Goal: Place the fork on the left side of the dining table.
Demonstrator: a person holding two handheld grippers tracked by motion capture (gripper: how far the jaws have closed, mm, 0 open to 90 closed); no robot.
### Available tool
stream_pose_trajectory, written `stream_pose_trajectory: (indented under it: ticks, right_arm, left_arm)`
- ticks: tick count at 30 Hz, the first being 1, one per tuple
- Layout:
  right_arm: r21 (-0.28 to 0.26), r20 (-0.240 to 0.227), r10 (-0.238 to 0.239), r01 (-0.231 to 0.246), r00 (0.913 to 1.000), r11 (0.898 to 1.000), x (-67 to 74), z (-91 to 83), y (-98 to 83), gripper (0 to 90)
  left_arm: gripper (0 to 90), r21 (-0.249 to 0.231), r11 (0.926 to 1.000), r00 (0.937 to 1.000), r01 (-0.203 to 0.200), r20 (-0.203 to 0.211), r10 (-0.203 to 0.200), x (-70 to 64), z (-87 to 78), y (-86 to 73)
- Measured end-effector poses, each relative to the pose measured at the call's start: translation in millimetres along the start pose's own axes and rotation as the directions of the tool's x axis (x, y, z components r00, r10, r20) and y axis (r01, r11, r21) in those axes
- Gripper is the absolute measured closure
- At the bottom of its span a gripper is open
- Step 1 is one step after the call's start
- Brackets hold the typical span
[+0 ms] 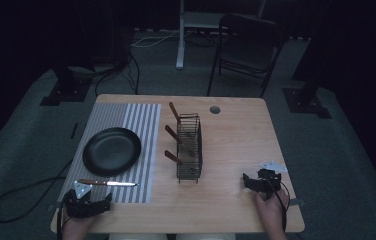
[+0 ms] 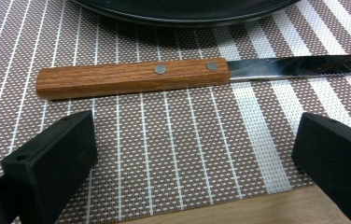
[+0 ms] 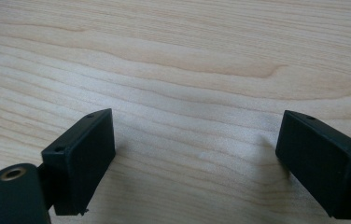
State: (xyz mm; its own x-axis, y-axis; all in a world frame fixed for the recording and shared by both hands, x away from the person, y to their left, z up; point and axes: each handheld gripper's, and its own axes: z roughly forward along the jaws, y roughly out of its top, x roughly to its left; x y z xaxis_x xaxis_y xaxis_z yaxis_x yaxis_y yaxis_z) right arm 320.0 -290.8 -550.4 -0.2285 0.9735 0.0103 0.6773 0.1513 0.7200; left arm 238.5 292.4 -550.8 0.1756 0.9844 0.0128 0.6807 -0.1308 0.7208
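At six o'clock of the wooden-handled steel knife (image 2: 131, 77) on the striped woven placemat (image 2: 173, 154), the left tool (image 2: 192, 154) hovers spread wide, empty.

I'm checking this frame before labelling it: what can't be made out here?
- Knife tip: cut off by the left gripper view's right edge.
- Black plate: mostly beyond that view's top edge.
- Utensil heads in the wire rack: high view, hidden by its mesh; only wooden handles show.
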Motion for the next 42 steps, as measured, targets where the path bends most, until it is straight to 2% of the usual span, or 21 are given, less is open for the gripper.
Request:
stream_pose_trajectory:
  ticks: [4, 10, 13, 15, 25, 28, 36, 42]
  right_arm:
    - [0.0, 0.0, 0.001, -0.001, 1.0, 1.0, 0.1, 0.0, 0.0, 11.4]
    - [0.0, 0.0, 0.0, 0.0, 1.0, 1.0, 0.0, 0.0, 0.0, 11.4]
    - [0.0, 0.0, 0.0, 0.0, 1.0, 1.0, 0.0, 0.0, 0.0, 11.4]
    - [0.0, 0.0, 0.0, 0.0, 1.0, 1.0, 0.0, 0.0, 0.0, 11.4]
    - [-0.001, 0.0, 0.0, 0.0, 1.0, 1.0, 0.0, 0.0, 0.0, 11.4]
    - [0.0, 0.0, 0.0, 0.0, 1.0, 1.0, 0.0, 0.0, 0.0, 11.4]
    - [0.0, 0.0, 0.0, 0.0, 1.0, 1.0, 0.0, 0.0, -0.1, 11.4]
    - [0.0, 0.0, 0.0, 0.0, 1.0, 1.0, 0.0, 0.0, 0.0, 11.4]
  left_arm:
    - [0.1, 0.014, 0.9999, 0.9999, -0.008, 0.009, 0.008, 0.8, -0.4, 1.4]
    - [0.1, 0.036, 0.9993, 1.0, 0.007, 0.001, -0.007, -0.2, -2.2, 2.6]
    - [0.1, 0.044, 0.9988, 0.9992, 0.023, 0.03, -0.024, -2.2, -4.7, 3.6]
    - [0.1, 0.043, 0.9987, 0.9991, 0.026, 0.032, -0.027, -3.5, -5.2, 3.6]
    - [0.2, 0.049, 0.9987, 0.9966, -0.008, 0.082, 0.004, -18.3, -13.8, 6.1]
    - [2.0, 0.04, 0.9991, 0.9931, -0.017, 0.117, 0.013, -23.4, -17.1, 7.2]
    - [2.2, 0.038, 0.9984, 0.9873, -0.042, 0.155, 0.036, -34.5, -22.4, 12.5]
    - [2.2, 0.025, 0.9971, 0.9787, -0.071, 0.195, 0.065, -47.0, -27.4, 17.2]
